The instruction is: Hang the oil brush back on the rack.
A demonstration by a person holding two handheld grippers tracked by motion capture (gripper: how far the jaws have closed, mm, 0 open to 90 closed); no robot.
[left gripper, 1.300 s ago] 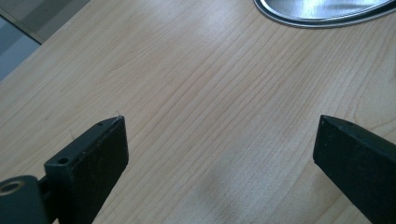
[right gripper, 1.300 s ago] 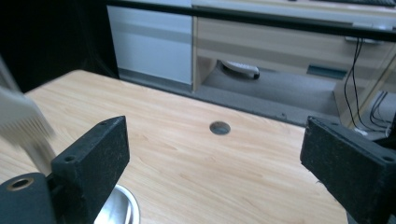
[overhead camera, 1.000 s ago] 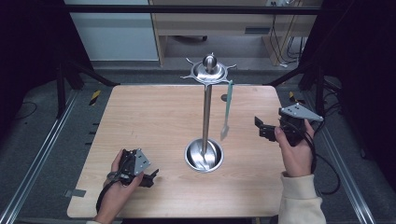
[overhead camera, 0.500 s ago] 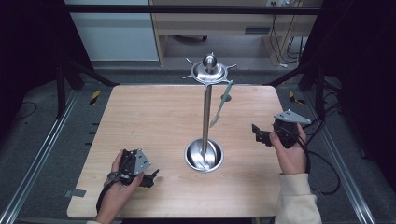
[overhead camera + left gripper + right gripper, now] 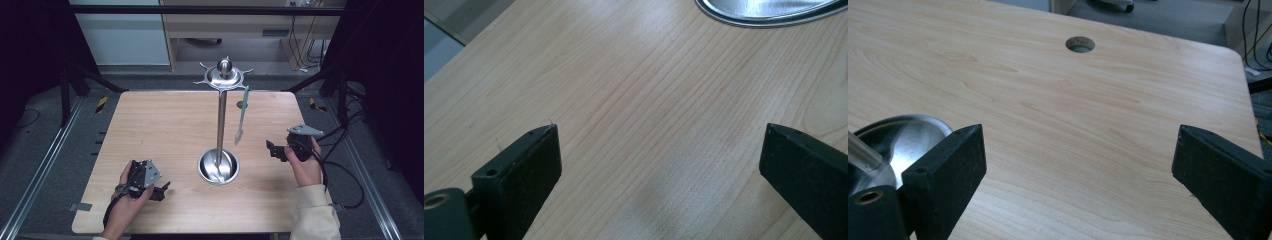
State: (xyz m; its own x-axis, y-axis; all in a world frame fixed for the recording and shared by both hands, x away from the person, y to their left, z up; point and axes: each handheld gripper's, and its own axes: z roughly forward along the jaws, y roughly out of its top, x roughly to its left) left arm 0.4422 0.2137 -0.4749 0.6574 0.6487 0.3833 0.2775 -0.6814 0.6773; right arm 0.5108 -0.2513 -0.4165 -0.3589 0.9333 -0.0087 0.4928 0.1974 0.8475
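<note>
A steel utensil stand (image 5: 220, 117) rises from a round dished base (image 5: 218, 166) at the table's middle, with a ring of hooks (image 5: 224, 76) on top. A pale green utensil (image 5: 241, 116) hangs from a hook on the stand's right side. My left gripper (image 5: 161, 191) rests low at the table's front left, open, with bare wood between its jaws. My right gripper (image 5: 272, 149) is held right of the base, open and holding nothing. The base's rim (image 5: 769, 12) appears in the left gripper view, and the base (image 5: 895, 140) lies at the lower left of the right gripper view.
The wooden table (image 5: 165, 130) has a cable hole (image 5: 1080, 44) near its far edge, behind the stand. Metal rails run along both sides of the table. A cable trails from the right gripper off the table's right side.
The right hand and its gripper have dropped lower and drawn nearer the front edge. The hanging utensil's lower end has swung right. The left gripper has stayed put.
</note>
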